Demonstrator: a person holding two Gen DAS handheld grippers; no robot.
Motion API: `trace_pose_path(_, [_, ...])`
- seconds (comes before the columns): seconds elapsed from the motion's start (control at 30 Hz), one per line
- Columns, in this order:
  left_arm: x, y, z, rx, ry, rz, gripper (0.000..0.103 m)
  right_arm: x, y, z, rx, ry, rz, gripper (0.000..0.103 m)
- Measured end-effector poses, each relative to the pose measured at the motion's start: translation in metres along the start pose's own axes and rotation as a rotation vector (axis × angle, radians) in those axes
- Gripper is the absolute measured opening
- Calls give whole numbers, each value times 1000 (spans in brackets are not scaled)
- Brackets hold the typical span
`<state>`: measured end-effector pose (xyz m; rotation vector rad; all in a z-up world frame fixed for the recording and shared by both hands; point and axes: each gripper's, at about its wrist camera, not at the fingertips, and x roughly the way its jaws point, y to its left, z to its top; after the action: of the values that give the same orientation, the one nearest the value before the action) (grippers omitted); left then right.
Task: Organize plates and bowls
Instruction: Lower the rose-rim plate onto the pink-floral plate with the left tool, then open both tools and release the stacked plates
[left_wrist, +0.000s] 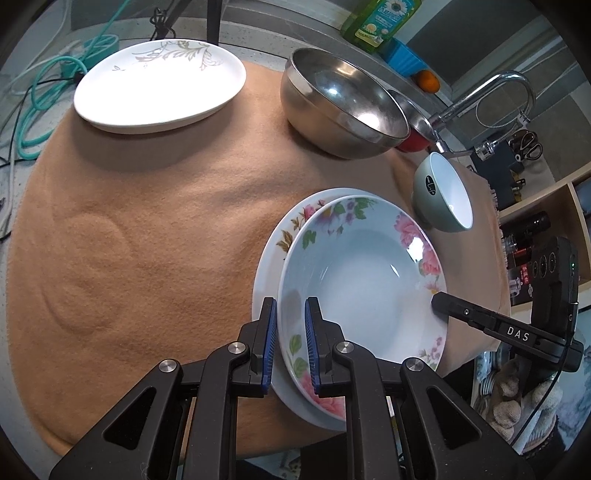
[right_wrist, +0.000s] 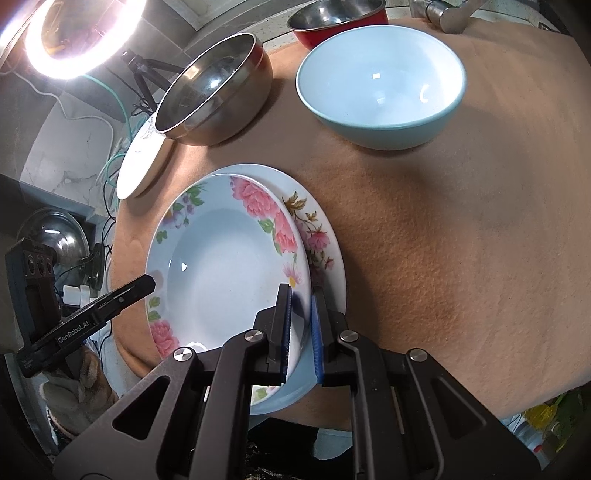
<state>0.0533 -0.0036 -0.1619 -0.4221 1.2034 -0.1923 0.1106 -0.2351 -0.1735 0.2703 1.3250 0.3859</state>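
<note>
At the near edge of the tan cloth (left_wrist: 155, 221), my left gripper (left_wrist: 290, 343) and right gripper (right_wrist: 301, 325) each straddled the rim of the deep floral plate (left_wrist: 362, 273), one pad inside and one outside; whether they pinched it or stood slightly apart, I could not tell. It sat on a flatter floral plate (left_wrist: 275, 251). Glazed, stiff and breakable, it looked slippery, so I judged opposite rims the safest hold. Beyond stood a pale green bowl (left_wrist: 443, 192), a steel bowl (left_wrist: 343, 103) and a red-sided bowl (right_wrist: 332, 22), with a white plate (left_wrist: 159, 85) farthest: three plates, three bowls.
</note>
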Motion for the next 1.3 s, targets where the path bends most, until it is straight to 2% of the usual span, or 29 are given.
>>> trace_pose_path(0.57, [-1, 3, 2, -2, 2, -18, 13, 1, 3, -1, -22, -1, -23, 13])
trace_pose_path(0.8, [-14, 8, 6, 4, -21, -31, 13, -12, 9, 2, -35, -36, -44, 20])
trace_pose_path(1.0, [-26, 14, 13, 2, -50, -38, 13, -24, 23, 5, -64, -79, -71, 20])
trace_pose_path(1.3, [-46, 40, 27, -21, -91, -16, 14, -31, 58, 13, -94, -108, -10, 20])
